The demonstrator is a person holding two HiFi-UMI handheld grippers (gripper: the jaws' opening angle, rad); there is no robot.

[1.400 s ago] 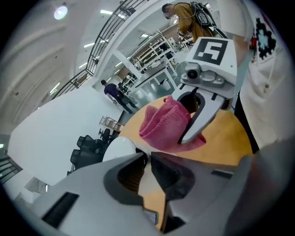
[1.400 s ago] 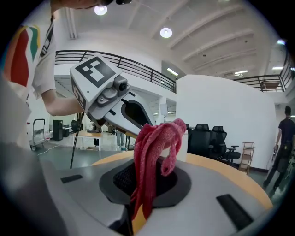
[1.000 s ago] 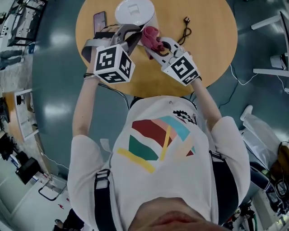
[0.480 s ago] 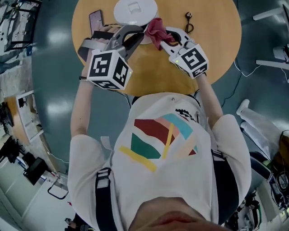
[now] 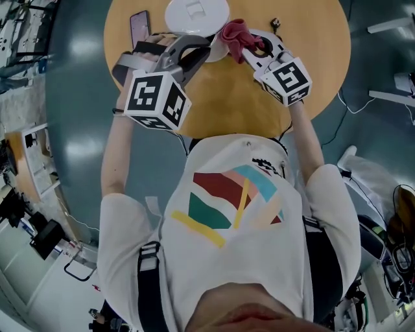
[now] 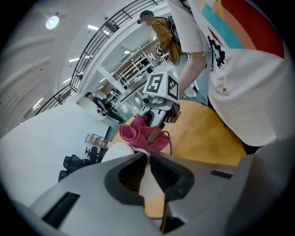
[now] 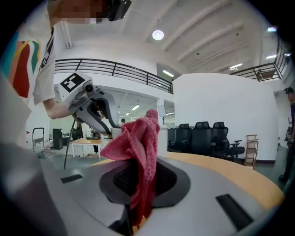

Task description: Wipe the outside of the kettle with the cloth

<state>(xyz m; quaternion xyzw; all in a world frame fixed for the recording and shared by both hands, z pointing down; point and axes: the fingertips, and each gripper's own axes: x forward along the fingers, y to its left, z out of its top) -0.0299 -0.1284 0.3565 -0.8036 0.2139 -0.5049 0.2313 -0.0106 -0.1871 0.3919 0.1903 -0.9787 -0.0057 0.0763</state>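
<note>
Head view is showing the white kettle standing at the far edge of the round wooden surface, with a phone lying just beside it on the left. The left claw is reaching in at the kettle's near side. In the left gripper view its jaws are sitting almost together, clenching a thin pale part that looks like the kettle's handle, so that's the steadying hand. The right claw is hovering at the kettle's right, clenched on the red cloth. The right gripper view is showing the cloth bunched and pinned between the pads, a fold flopping over the top. Cloth and kettle wall are sitting just beside each other, though I can't confirm contact. This is reading as the wiping step, with a pass about to start. The next move is calling for the loose fold pressed onto the wall and swept round it, with the left claw bracing the kettle against turning or sliding.
</note>
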